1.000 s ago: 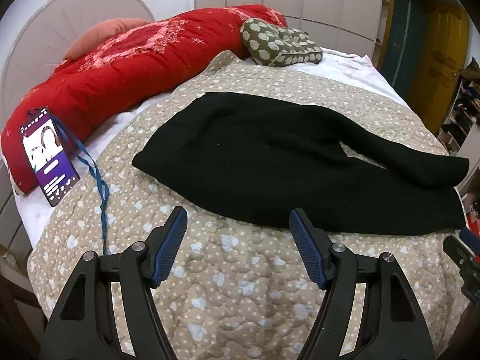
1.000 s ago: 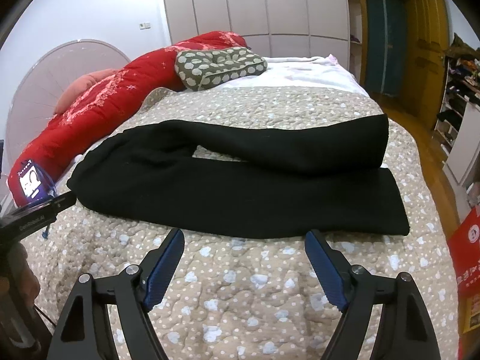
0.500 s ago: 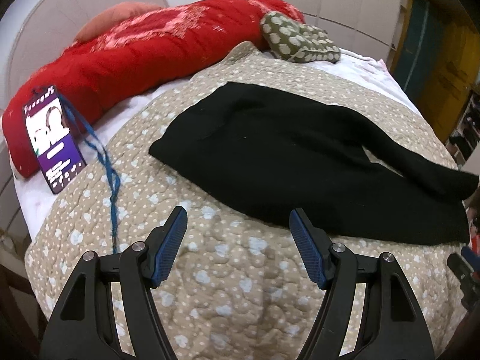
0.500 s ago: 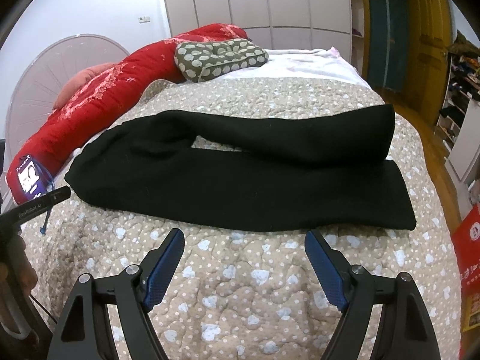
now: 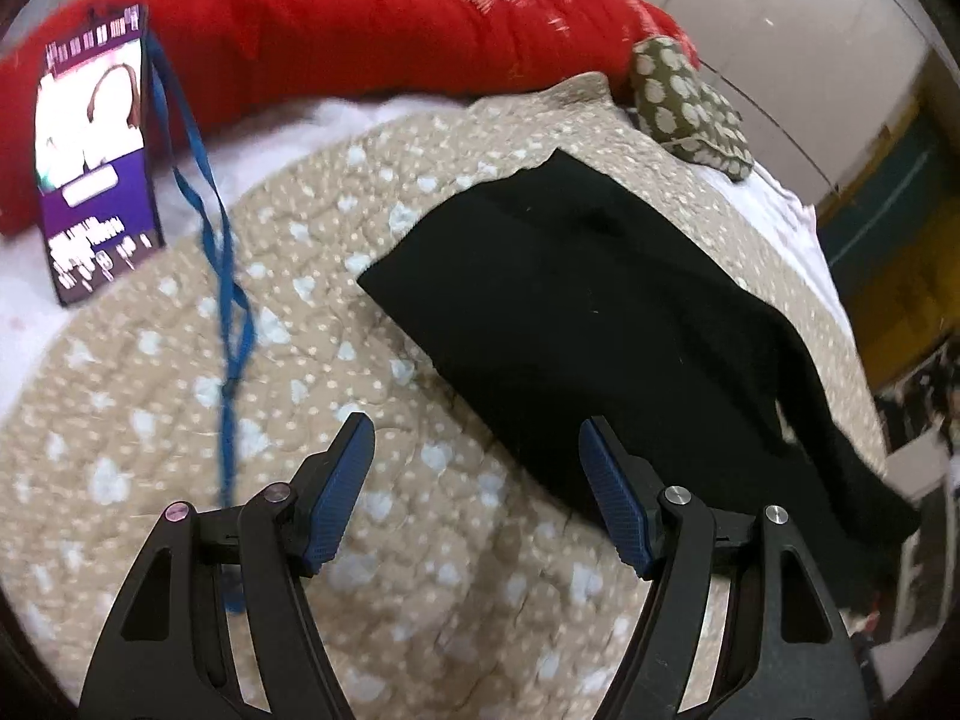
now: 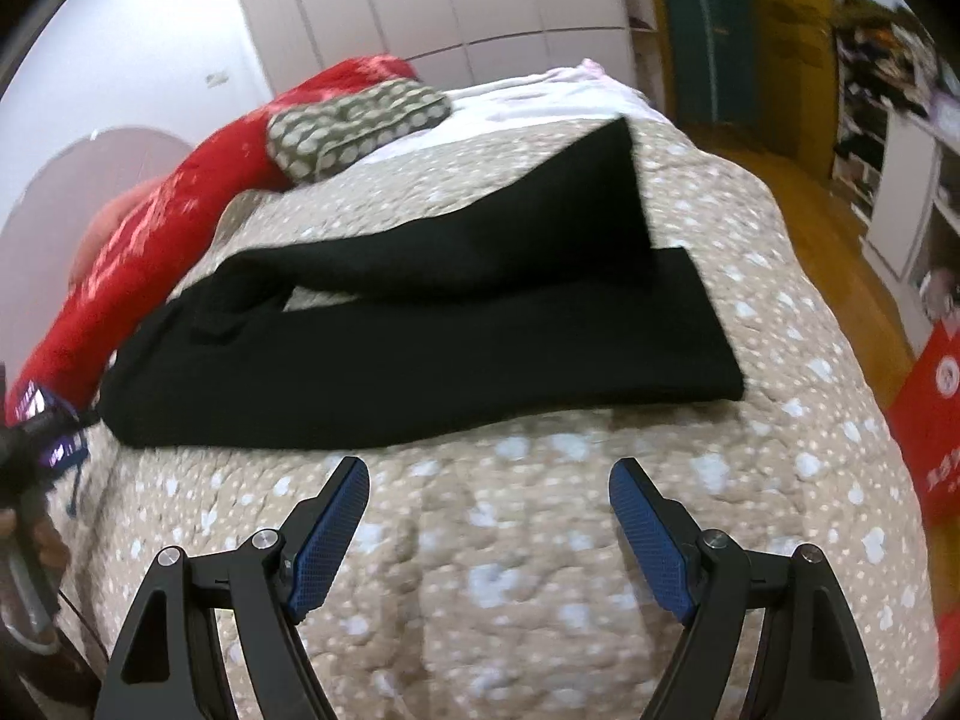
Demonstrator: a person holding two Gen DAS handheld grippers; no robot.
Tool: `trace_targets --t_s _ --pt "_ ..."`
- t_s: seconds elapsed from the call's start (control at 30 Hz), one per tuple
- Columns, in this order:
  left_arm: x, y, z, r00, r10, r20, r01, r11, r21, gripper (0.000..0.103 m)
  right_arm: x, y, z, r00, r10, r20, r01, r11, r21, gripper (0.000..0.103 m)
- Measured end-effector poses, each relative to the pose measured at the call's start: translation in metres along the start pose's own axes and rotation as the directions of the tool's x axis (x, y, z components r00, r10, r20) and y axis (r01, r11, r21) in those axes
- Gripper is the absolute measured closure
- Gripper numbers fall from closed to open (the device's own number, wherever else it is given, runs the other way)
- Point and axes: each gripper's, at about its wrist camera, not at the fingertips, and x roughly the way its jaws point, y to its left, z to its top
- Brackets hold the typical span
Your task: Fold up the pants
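While both tools gape empty, black pants (image 6: 420, 336) lie flat on the bed (image 6: 540, 570).
Long axis crosswise: waist toward left tool (image 5: 477, 450), hems beyond right tool (image 6: 489, 480).

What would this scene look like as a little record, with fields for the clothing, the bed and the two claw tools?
clothing: black pants spread flat, one leg angled away from the other
surface: beige dotted quilt on a bed
left gripper: jaws open, above the quilt near the waist end, holding nothing
right gripper: jaws open, short of the near leg's edge, holding nothing
nearby: red duvet, spotted pillow, badge on blue lanyard
fold: not started
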Motion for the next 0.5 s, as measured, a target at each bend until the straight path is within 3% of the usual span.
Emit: trace_targets --t_s 0.3,0.33,0.37,0.43,0.5 --pt "0.028 -0.020 0.012 0.997 -0.052 -0.057 0.053 0.999 0.006 0.032 0.030 -0.044 0.021 0.996 0.082 0.033 -0.087 0.968 0.235 0.025" --pt "0.031 -0.022 0.013 0.997 -0.051 -0.054 0.052 0.999 0.011 0.040 0.034 -0.047 0.024 0.995 0.088 0.046 -0.097 0.962 0.256 0.034" --pt "0.033 -0.023 0.014 0.998 -0.043 -0.047 0.044 0.999 0.019 0.054 0.038 -0.047 0.027 0.995 0.084 0.050 -0.095 0.960 0.265 0.041" --pt "0.036 -0.026 0.016 0.999 -0.019 -0.031 0.020 0.999 0.029 0.075 0.048 -0.049 0.034 0.997 0.065 0.049 -0.075 0.963 0.258 0.077" --pt "0.037 -0.028 0.018 0.998 -0.047 -0.035 0.048 0.998 0.030 0.088 0.053 -0.048 0.040 0.997 0.067 0.048 -0.077 0.967 0.243 0.091"
